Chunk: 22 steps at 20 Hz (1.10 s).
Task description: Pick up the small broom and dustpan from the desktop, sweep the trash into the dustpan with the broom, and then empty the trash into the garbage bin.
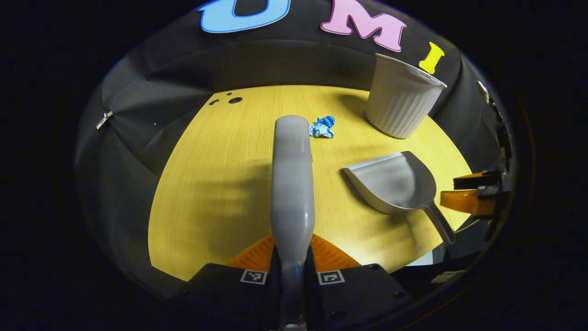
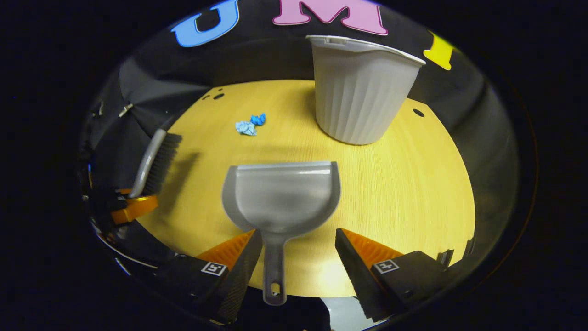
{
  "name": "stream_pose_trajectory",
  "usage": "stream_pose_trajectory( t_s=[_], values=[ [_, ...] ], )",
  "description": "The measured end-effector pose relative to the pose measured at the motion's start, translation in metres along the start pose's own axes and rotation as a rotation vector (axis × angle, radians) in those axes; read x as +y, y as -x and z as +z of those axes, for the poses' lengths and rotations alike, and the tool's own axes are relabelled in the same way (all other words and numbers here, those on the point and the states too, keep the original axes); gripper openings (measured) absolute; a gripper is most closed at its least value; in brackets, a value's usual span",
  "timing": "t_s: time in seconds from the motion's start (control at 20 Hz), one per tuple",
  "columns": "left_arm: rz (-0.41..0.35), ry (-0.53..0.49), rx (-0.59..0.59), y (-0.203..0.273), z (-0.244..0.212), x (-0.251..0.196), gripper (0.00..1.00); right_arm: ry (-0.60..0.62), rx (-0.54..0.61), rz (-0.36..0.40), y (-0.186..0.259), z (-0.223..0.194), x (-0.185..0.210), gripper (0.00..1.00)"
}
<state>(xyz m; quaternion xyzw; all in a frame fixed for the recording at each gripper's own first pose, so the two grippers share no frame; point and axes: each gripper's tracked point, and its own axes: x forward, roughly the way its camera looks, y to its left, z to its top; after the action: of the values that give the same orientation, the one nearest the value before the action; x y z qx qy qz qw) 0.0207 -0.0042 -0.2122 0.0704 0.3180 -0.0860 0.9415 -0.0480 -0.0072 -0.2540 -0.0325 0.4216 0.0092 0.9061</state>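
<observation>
Left gripper view: left tool at the bottom, both fingers pressed tight on the grey handle of the small broom. Broom sticking straight ahead over the yellow desk, seen from its smooth back. Just past the far end of the broom, a bit to the right, small crumpled blue trash lying on the desk. Farther right, at the back of the desk, a white ribbed garbage bin, standing upright. Grey dustpan lying flat on the desk to the right, open mouth toward the trash, handle pointing to the near right edge. Right tool at the far right edge, near the dustpan handle but not touching it.

Right gripper view: right tool at the bottom, fingers spread wide. Dustpan on the desk straight ahead, its handle lying in the gap, close to the left finger; touching or not, cannot tell. Garbage bin big and near, behind the dustpan and a bit to the right. Trash well behind the dustpan, to the left. At the left edge, the left tool gripping the broom seen from the side: dark bristles in plain sight here, hanging above the desk with a shadow under them.
</observation>
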Motion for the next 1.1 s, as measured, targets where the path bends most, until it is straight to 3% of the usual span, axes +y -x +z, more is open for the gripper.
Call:
stream_pose_trajectory(
  t_s=[0.1,0.15,0.4,0.65,0.9,1.0,1.05,1.1],
  values=[
    [-0.011,-0.01,-0.004,0.008,-0.003,-0.002,0.29,-0.018,0.033,0.004,-0.006,-0.011,0.007,0.99],
    [-0.019,-0.013,-0.007,0.011,-0.003,-0.004,0.26,-0.028,0.045,0.005,-0.009,-0.017,0.011,0.99],
    [-0.046,-0.03,-0.002,0.022,-0.017,-0.006,0.26,-0.052,0.096,-0.014,-0.033,-0.041,0.025,0.99],
    [-0.053,-0.053,0.019,0.027,-0.035,0.003,0.26,-0.059,0.098,-0.059,-0.05,-0.038,0.028,0.99],
    [-0.052,-0.053,0.019,0.033,-0.042,0.013,0.26,-0.142,0.128,-0.034,-0.06,-0.043,0.037,0.97],
    [-0.046,-0.057,0.007,0.036,-0.04,0.016,0.26,-0.144,0.139,-0.036,-0.063,-0.049,0.04,0.8],
    [-0.042,-0.056,0.0,0.037,-0.039,0.017,0.26,-0.137,0.158,-0.036,-0.064,-0.055,0.042,0.65],
    [-0.038,-0.053,-0.006,0.038,-0.039,0.019,0.26,-0.128,0.133,-0.044,-0.066,-0.051,0.04,0.64]
  ],
)
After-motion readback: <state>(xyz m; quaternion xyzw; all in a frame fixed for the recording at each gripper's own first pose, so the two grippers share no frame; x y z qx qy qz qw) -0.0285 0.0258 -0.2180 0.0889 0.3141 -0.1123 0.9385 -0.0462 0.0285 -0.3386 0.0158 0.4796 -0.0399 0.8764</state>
